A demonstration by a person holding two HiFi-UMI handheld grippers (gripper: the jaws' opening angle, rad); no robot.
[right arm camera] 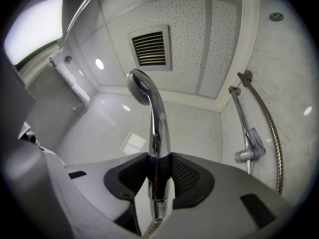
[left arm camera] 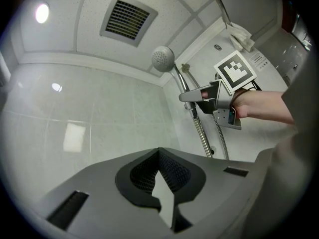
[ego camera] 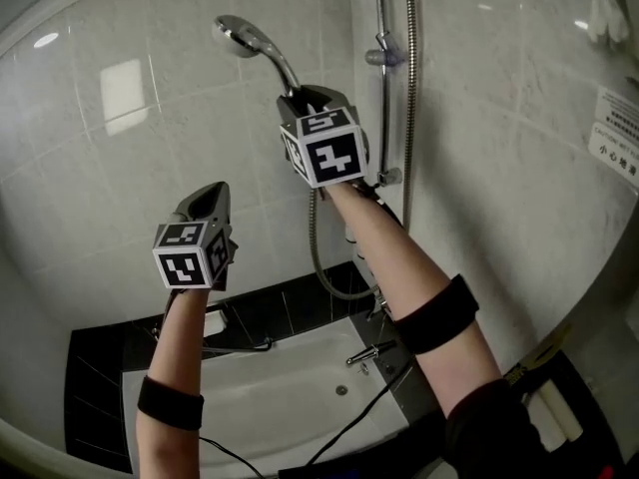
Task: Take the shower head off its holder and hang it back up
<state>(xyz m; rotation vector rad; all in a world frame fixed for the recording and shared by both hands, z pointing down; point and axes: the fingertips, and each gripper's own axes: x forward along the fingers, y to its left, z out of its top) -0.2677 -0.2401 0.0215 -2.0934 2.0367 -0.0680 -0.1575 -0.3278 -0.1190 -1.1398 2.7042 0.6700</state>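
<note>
My right gripper (ego camera: 305, 96) is shut on the handle of the chrome shower head (ego camera: 237, 36), which points up and to the left, off its holder. In the right gripper view the handle (right arm camera: 158, 173) stands upright between the black pads, with the head (right arm camera: 141, 86) above. The clear holder (right arm camera: 251, 146) sits bare on the wall rail (right arm camera: 239, 108) to the right. A metal hose (ego camera: 315, 247) loops down below the gripper. Lower left, my left gripper (ego camera: 208, 196) is shut on nothing, its jaws meeting at the tips (left arm camera: 160, 180); its view shows the shower head (left arm camera: 163, 59) and right gripper (left arm camera: 192, 96).
Below lies a white bathtub (ego camera: 270, 407) with a chrome tap (ego camera: 364, 355) and a dark tiled ledge (ego camera: 100, 367). Tiled walls stand close ahead and to the right. A towel (left arm camera: 241, 34) lies on a high shelf. A black cable (ego camera: 359, 417) trails beneath my arms.
</note>
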